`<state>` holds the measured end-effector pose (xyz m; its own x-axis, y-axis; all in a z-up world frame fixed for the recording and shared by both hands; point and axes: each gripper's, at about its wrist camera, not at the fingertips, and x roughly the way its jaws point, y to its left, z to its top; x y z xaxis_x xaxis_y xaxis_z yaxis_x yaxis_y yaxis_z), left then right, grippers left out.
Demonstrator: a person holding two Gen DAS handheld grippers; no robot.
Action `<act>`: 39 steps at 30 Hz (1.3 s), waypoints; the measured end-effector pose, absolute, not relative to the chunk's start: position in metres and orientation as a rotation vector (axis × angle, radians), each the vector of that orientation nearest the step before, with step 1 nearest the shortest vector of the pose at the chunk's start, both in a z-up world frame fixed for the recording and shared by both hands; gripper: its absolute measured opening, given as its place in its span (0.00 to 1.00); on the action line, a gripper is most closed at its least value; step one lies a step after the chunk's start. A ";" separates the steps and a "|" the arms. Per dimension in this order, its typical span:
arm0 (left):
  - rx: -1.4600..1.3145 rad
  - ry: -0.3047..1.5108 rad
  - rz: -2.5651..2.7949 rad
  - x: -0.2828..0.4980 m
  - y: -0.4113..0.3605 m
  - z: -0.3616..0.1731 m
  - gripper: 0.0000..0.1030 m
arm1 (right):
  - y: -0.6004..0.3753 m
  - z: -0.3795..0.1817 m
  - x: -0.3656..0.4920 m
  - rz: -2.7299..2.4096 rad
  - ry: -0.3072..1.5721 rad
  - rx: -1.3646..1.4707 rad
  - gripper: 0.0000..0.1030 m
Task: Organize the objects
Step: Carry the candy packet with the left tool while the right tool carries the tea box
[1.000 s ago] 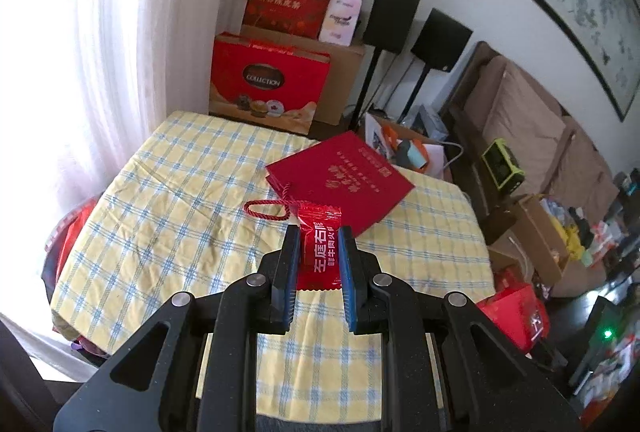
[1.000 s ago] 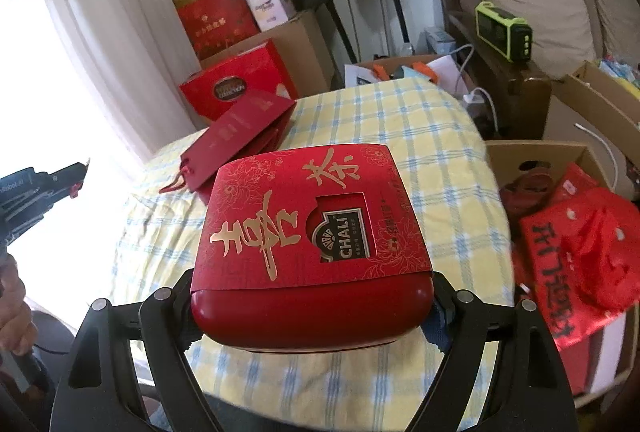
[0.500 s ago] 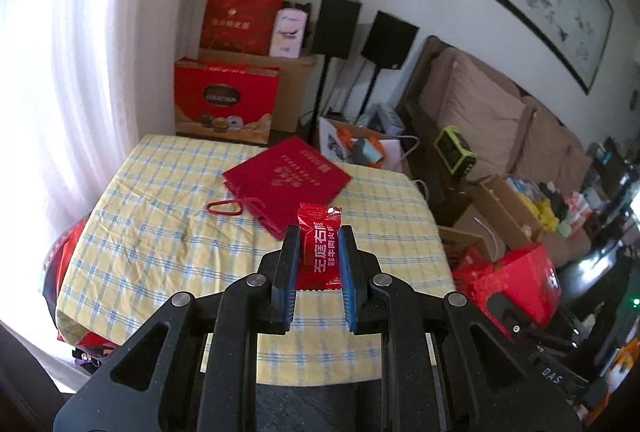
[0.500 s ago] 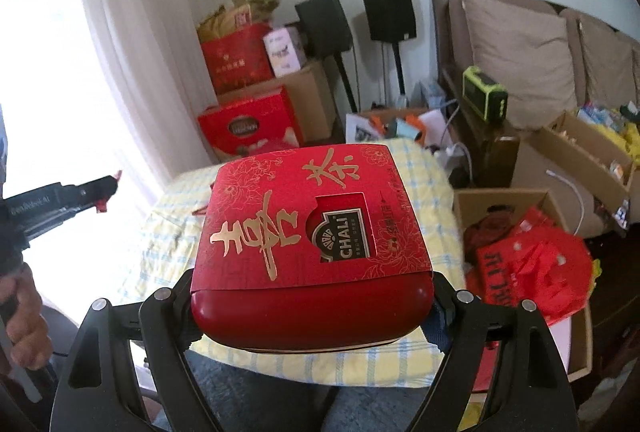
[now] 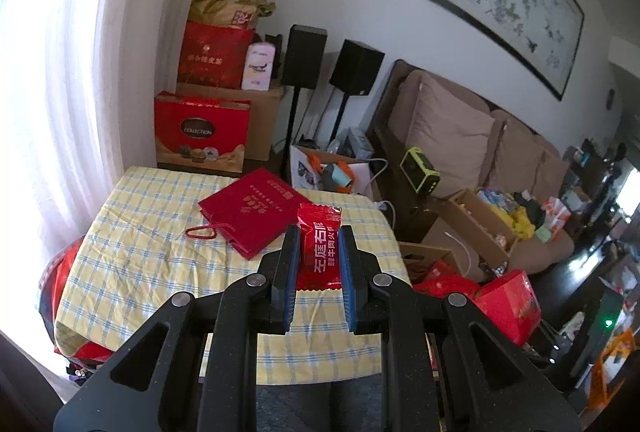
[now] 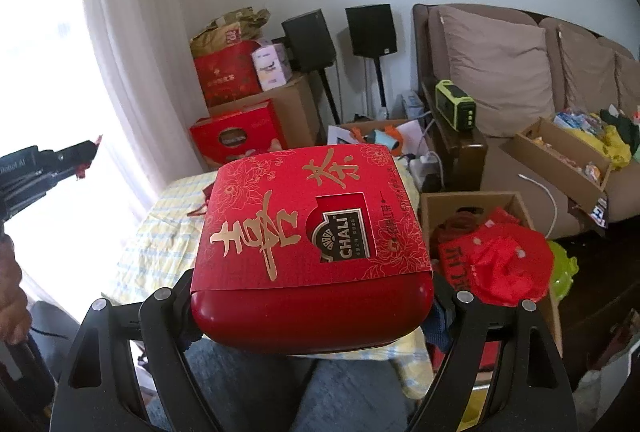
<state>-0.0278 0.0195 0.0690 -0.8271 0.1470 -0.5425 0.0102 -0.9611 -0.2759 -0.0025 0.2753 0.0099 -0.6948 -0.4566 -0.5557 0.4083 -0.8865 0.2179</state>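
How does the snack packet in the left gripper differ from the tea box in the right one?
The snack packet is a thin, soft wrapper with white lettering; the tea box is a broad, rigid case with gold lettering. The left gripper pinches the packet narrowly; the right gripper spans the box widely. Both are red, held off the table.

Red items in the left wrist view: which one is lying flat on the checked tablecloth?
The flat red gift bag with cord handles; the red snack packet is pinched in the left gripper, and the red boxes stand beyond the table.

left hand-held gripper (image 5: 319, 246) clamped on red snack packet (image 5: 320, 247), above checked tablecloth (image 5: 152, 244); red paper bag (image 5: 256, 214) flat beyond.
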 end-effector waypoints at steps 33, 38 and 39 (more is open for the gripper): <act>-0.928 -0.333 2.888 -0.041 0.076 0.068 0.17 | 0.390 -0.004 -0.014 -2.580 -0.219 0.848 0.82; -0.930 -0.335 2.906 -0.046 0.076 0.068 0.17 | 0.408 -0.038 -0.027 -2.597 -0.231 0.919 0.82; -0.931 -0.334 2.908 -0.047 0.076 0.067 0.17 | 0.413 -0.048 -0.029 -2.594 -0.249 0.936 0.82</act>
